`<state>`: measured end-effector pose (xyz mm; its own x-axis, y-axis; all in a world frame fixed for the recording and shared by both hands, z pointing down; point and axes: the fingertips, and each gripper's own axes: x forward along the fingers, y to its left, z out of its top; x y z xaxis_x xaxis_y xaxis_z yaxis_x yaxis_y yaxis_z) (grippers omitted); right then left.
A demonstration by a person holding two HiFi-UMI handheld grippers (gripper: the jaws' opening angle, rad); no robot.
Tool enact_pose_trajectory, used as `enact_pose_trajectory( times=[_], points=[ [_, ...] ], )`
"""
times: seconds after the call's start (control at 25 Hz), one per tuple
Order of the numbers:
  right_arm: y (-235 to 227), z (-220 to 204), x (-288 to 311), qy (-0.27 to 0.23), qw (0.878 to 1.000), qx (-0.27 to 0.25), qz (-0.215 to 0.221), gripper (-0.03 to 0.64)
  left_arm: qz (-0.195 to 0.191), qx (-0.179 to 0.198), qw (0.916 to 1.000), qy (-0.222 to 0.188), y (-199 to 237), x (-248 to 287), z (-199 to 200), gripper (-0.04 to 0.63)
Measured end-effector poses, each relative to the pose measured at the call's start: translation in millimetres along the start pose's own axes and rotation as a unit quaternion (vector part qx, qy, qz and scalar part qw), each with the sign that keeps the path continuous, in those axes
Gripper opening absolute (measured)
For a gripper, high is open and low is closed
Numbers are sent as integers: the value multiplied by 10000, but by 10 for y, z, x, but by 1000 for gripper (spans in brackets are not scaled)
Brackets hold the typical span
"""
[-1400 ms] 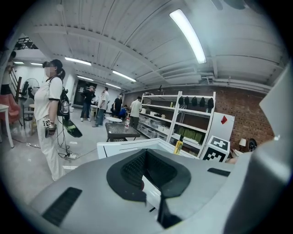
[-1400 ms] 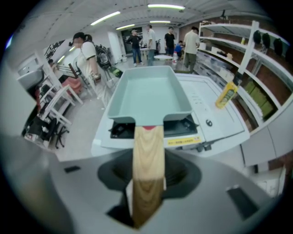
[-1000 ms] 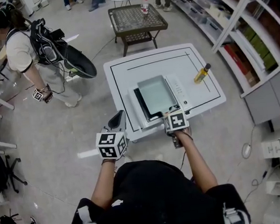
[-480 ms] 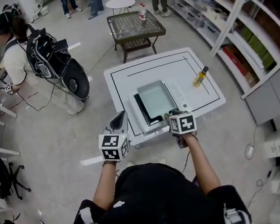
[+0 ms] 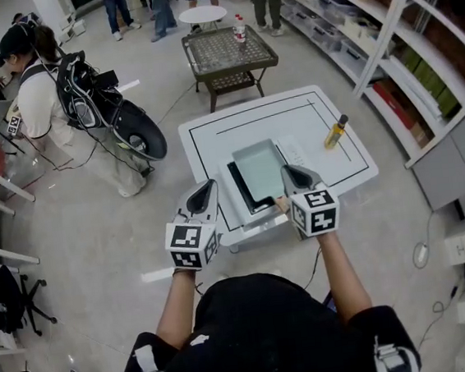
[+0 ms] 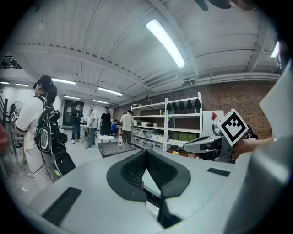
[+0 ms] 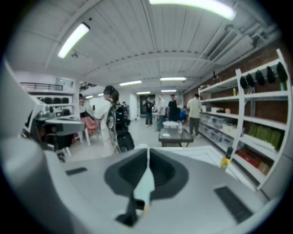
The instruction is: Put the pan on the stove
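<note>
- Pan (image 5: 260,170) sits on the stove (image 5: 292,151), mid table (image 5: 323,105).
- Right gripper (image 5: 291,173) is at the pan's near right edge; its jaws are closing, almost together, gripping nothing.
- Left gripper (image 5: 206,188) is near left of the stove, jaws together, empty.

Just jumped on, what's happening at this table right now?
A person stands at a white table with the pan sitting on the stove. The right hand-held gripper hangs shut over the pan's near corner, gripping nothing I can see. The left hand-held gripper, also shut and empty, is off the stove's left side.
</note>
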<state>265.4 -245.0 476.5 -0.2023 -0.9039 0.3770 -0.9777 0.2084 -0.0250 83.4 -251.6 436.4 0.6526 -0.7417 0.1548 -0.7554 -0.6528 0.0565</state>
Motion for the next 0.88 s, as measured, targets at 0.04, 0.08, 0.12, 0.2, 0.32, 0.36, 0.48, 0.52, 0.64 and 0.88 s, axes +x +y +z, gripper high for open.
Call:
enact_pose_trajectory(
  times=[0.04,0.08,0.12,0.2,0.32,0.36,0.48,0.52,0.64,0.88],
  points=[
    [5,72,-36,-182,9998,-24,-17,38,6,10,10000,-45,0,-11,29,25],
    [8,137,-72,-349,9994,-57,-52,37,13,26,10000,-86,3,-23,58,25],
    [10,193,-105,-488,9987,-94,-92,37,18,44,9999,-125,7,-34,87,25],
    [22,270,-157,-662,9976,-158,-140,35,23,76,9998,-188,18,-54,141,25],
    [56,326,-217,-769,9965,-268,-171,34,34,111,9996,-250,34,-87,208,25],
    [68,339,-231,-799,9961,-310,-189,34,40,116,9996,-267,41,-96,227,25],
    [93,372,-250,-881,9952,-381,-176,34,49,118,9994,-316,55,-100,267,25],
    [94,377,-255,-900,9951,-374,-162,34,49,121,9994,-326,53,-99,273,25],
    [102,379,-274,-950,9948,-344,-117,34,41,125,9993,-346,38,-100,273,25],
    [132,383,-267,-943,9947,-391,-96,34,47,114,9992,-371,38,-120,296,25]
  ],
)
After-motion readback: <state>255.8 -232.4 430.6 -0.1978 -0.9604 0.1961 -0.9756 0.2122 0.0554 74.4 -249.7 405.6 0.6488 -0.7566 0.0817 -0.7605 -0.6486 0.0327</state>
